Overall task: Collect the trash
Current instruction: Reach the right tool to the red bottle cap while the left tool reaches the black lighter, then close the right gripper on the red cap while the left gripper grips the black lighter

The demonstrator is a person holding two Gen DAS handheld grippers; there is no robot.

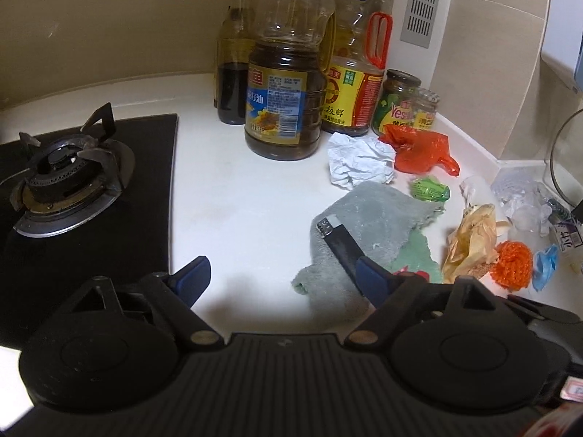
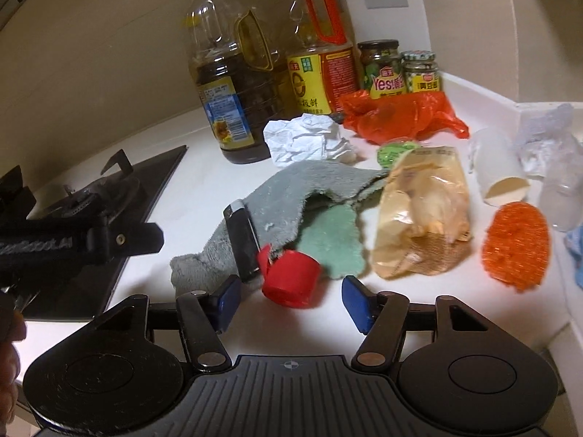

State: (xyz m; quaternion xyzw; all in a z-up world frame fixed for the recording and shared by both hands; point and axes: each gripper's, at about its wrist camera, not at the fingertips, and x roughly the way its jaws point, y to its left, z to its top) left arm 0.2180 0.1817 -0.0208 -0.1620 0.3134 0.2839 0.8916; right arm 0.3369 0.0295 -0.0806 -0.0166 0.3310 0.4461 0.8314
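Trash lies on the white counter (image 1: 237, 200): crumpled white paper (image 1: 359, 162) (image 2: 306, 138), a red plastic bag (image 1: 419, 149) (image 2: 400, 116), a green wrapper (image 1: 430, 189), a tan snack bag (image 1: 473, 240) (image 2: 422, 211) and a white paper cup (image 2: 499, 178). A red bottle cap (image 2: 289, 280) lies on its side between the fingers of my right gripper (image 2: 291, 298), with gaps on both sides; the gripper is open. My left gripper (image 1: 284, 276) is open over bare counter, its right finger at the edge of a grey-green cloth (image 1: 364, 225) (image 2: 291, 196).
A black lighter-like object (image 2: 244, 244) rests on the cloth. An orange mesh scrubber (image 2: 515, 244) and crumpled clear plastic (image 2: 557, 167) lie to the right. Oil bottles (image 1: 284, 91) and jars (image 2: 382, 69) stand against the wall. A gas stove (image 1: 65, 182) is on the left.
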